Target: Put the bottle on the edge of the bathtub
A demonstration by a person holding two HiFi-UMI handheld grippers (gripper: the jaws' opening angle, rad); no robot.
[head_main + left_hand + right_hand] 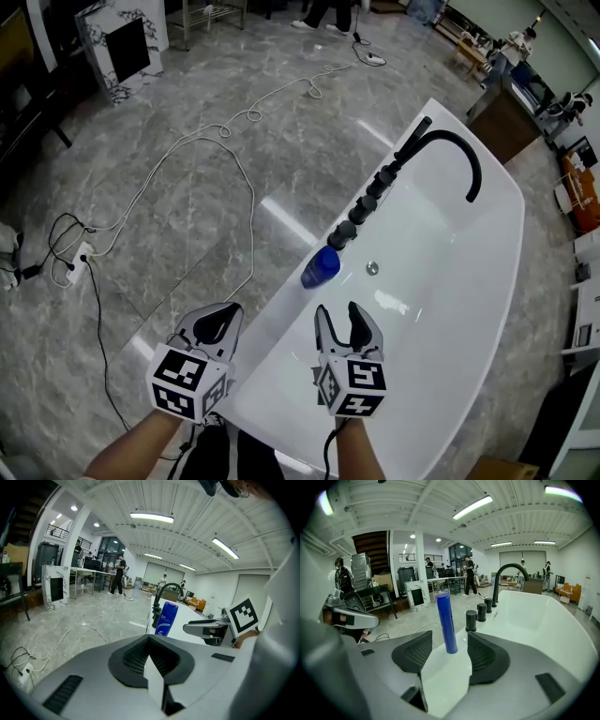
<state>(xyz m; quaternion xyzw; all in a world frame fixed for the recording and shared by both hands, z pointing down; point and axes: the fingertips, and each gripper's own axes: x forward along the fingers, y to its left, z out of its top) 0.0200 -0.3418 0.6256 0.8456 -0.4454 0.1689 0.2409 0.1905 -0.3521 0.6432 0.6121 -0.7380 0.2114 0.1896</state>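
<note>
The left gripper (216, 323) is closed with nothing in it, just beside the tub (286, 342). The right gripper (339, 317) hovers above the tub's rim, jaws well apart and empty. Ahead of it the blue bottle (321, 267) stands upright on the rim, just before the black knobs (361, 211) and the faucet (455, 150).
</note>
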